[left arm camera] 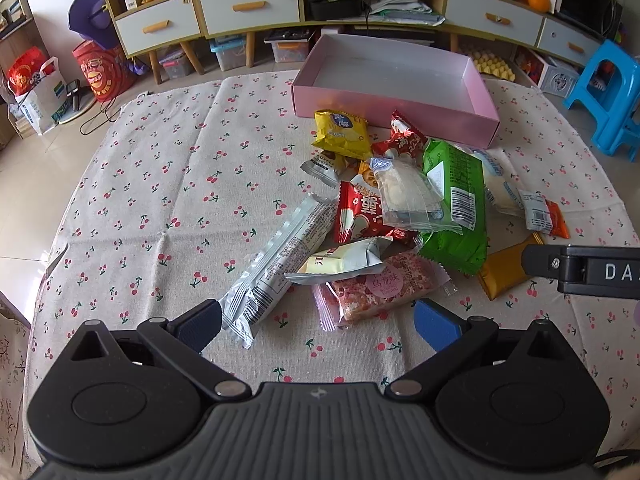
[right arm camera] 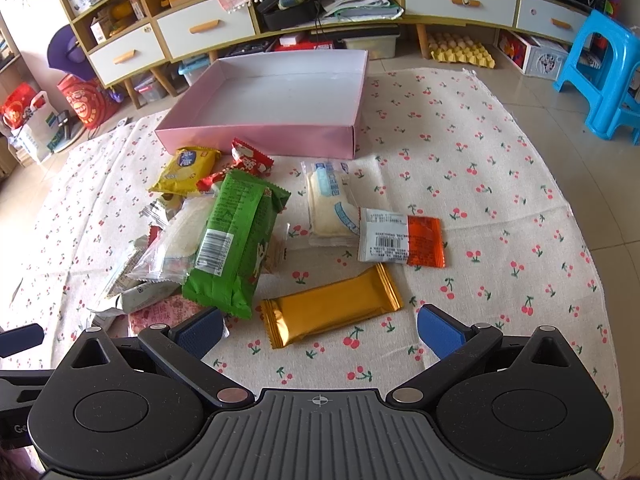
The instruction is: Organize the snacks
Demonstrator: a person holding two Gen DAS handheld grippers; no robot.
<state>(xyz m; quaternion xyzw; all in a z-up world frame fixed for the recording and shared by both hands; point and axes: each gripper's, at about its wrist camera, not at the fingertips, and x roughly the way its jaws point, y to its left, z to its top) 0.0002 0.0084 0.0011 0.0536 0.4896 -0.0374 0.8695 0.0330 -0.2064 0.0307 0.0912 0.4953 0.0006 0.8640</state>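
My left gripper [left arm camera: 316,322] wide open, empty, before the pink bar [left arm camera: 380,292] | my right gripper [right arm camera: 320,326] wide open, empty, straddling the gold bar [right arm camera: 332,306] | snack pile [left arm camera: 400,208] just beside the empty pink box [left arm camera: 394,114].

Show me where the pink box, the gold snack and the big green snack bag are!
pink box [right arm camera: 256,136]: right wrist view, on its front outer wall.
gold snack [right arm camera: 332,308]: right wrist view, middle of the wrapper.
big green snack bag [right arm camera: 236,240]: right wrist view, middle of its back side.
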